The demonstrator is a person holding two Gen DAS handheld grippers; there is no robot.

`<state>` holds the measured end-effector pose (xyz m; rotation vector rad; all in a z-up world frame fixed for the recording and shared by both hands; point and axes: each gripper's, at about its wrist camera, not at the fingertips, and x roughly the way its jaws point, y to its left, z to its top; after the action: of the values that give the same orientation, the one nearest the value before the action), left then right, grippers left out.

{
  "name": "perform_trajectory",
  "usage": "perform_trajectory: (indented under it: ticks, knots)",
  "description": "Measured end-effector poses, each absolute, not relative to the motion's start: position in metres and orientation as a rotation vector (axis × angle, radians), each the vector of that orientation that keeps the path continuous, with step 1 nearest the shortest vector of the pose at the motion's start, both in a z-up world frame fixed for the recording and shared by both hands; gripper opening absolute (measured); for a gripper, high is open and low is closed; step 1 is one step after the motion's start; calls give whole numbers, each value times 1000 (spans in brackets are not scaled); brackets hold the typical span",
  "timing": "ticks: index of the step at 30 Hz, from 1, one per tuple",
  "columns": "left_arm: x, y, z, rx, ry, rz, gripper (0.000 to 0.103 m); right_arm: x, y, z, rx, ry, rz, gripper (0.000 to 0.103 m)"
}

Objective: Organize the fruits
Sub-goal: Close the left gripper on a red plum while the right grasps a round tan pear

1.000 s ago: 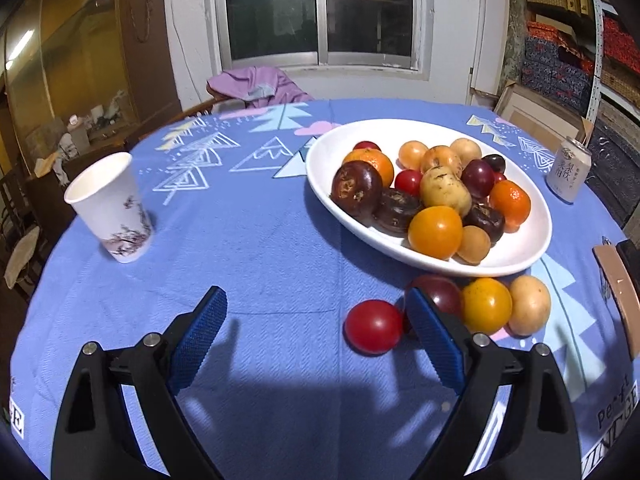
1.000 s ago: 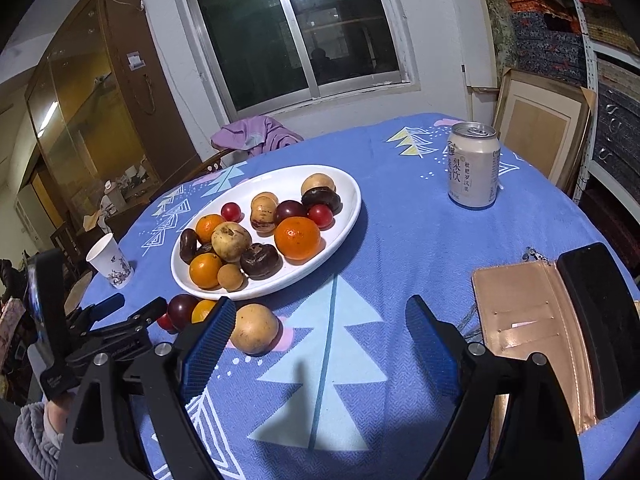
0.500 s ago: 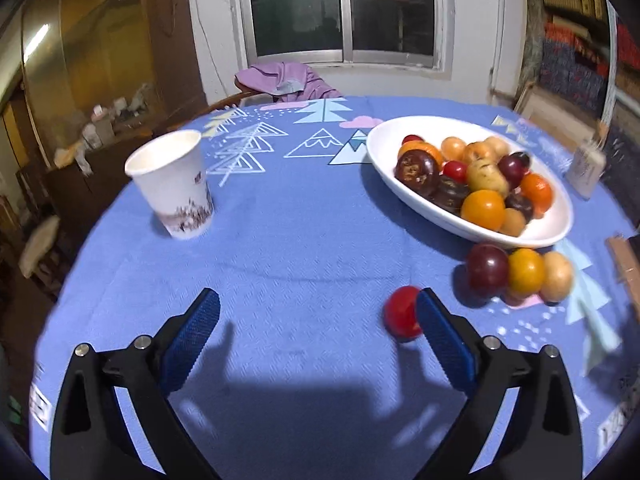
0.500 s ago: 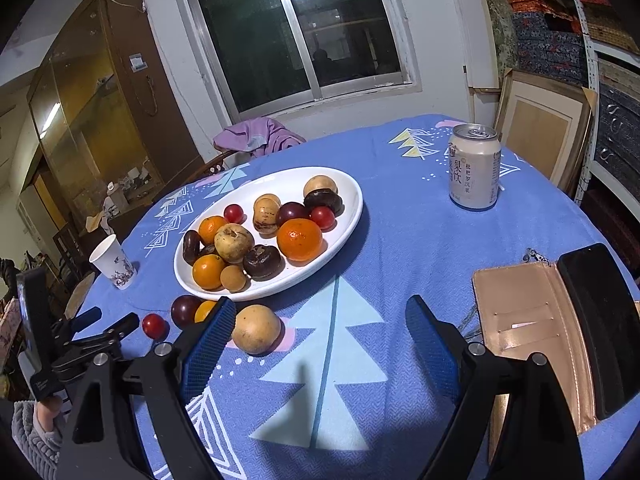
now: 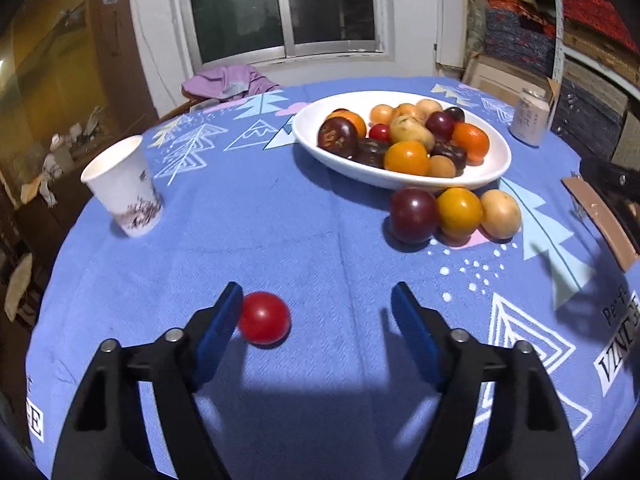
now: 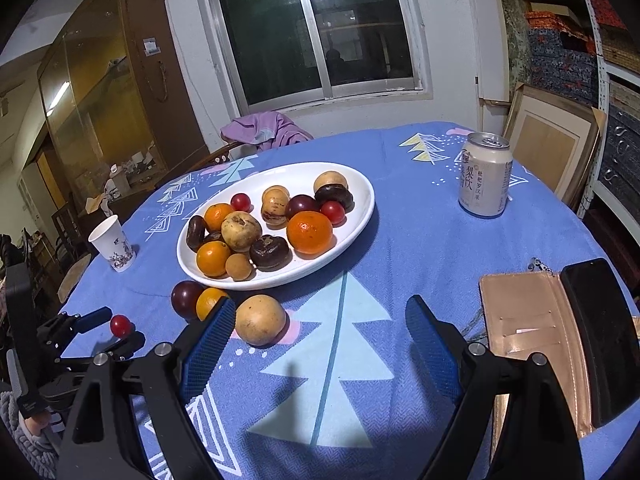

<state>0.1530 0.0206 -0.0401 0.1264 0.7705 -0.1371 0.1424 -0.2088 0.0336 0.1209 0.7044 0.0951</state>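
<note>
left tool [image 5: 316, 312], small glossy red tomato [image 5: 264, 318]

Both my wrist cameras ride behind their tools, angled down across the table [image 5: 280, 240] toward the window [image 6: 320, 32]. Left view sits low and close; right view looks from farther right. Both share the fruit plate [image 5: 496, 168] [image 6: 360, 216].

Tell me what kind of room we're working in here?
Probably a home dining room that doubles as storage: a round table under a printed cloth, a wooden glass-front cabinet, and shelves of stacked boxes.
</note>
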Motion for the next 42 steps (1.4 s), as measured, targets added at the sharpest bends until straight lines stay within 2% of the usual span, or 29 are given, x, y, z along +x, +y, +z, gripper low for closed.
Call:
perform_trajectory:
  ticks: [8, 10, 16, 22, 33, 42]
  knots:
    - [137, 36, -43, 76, 782, -160, 73, 142, -198, 28, 78, 718, 112, 88]
    - [136, 36, -44, 77, 785, -158, 69, 142, -194, 25, 55, 726, 115, 88]
    - [129, 45, -43, 63, 789, -171, 67, 143, -186, 19, 14, 738, 120, 88]
    - [134, 58, -45, 22, 814, -150, 56, 144, -182, 15, -6, 751, 115, 88]
    - [144, 70, -50, -25, 850, -126, 49, 147, -173, 5, -63, 767, 100, 86]
    - [150, 74, -50, -49, 854, -117, 29, 166, -154, -6, -79, 825, 134, 78]
